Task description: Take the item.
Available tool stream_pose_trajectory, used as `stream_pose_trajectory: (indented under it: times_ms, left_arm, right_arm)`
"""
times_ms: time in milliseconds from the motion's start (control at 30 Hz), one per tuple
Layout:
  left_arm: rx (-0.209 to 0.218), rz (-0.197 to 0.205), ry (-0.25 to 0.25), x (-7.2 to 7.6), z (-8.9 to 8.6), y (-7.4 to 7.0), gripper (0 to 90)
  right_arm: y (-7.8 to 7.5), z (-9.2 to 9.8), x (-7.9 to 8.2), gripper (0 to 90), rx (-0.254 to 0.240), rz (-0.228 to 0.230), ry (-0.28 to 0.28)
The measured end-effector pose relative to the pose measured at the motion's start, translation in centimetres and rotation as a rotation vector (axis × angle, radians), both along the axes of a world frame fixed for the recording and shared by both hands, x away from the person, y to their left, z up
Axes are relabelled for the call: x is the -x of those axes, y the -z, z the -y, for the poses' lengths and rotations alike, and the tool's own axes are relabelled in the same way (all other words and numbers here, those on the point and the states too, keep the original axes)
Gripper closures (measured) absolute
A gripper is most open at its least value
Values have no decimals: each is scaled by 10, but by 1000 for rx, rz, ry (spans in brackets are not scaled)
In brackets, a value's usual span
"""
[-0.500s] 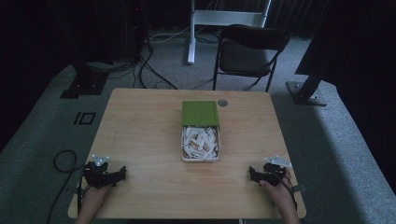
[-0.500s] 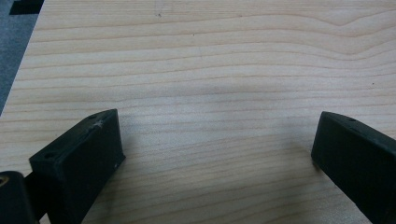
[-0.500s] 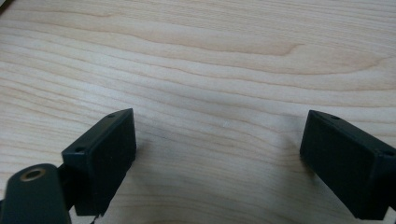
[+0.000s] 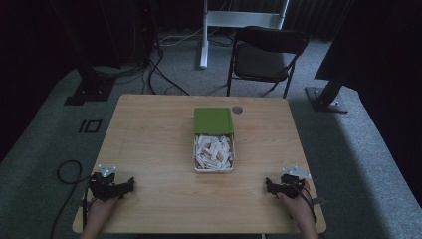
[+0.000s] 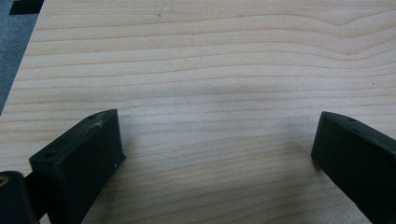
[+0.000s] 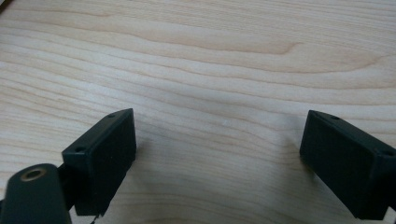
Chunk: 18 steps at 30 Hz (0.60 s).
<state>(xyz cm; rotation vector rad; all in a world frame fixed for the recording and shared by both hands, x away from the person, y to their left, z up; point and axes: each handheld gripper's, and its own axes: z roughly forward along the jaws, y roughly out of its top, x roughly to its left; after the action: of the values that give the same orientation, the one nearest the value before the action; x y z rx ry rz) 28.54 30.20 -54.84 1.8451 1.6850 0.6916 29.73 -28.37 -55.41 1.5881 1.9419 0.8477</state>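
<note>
A white box (image 4: 213, 152) full of small pale packets sits mid-table, its green lid (image 4: 213, 120) resting over its far half. My left gripper (image 4: 130, 184) lies at the table's near left corner, held by a hand, jaws wide apart. In the left gripper view its two black jaws frame bare wood, the left gripper (image 5: 217, 149) open with nothing between. My right gripper (image 4: 267, 186) rests at the near right corner in the other hand. The right gripper view shows the right gripper (image 6: 218, 144) open over bare wood as well. Both grippers are well short of the box.
The wooden table (image 4: 149, 129) stands on grey carpet. A small round disc (image 4: 237, 109) lies near the far edge beside the lid. A dark folding chair (image 4: 263, 57) stands beyond the table, with stand bases and cables on the floor around it.
</note>
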Motion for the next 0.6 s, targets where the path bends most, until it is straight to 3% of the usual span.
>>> stream_pose_trajectory:
  times_ms: [300, 433, 600]
  left_arm:
    - [0, 0, 0, 0, 0, 0, 27]
    - [0, 0, 0, 0, 0, 0, 27]
    - [0, 0, 0, 0, 0, 0, 27]
  right_arm:
    - [0, 0, 2, 108, -3, -1, -10]
    - [-1, -1, 2, 144, -40, 8, 6]
    - [-10, -3, -1, 146, -42, 17, -3]
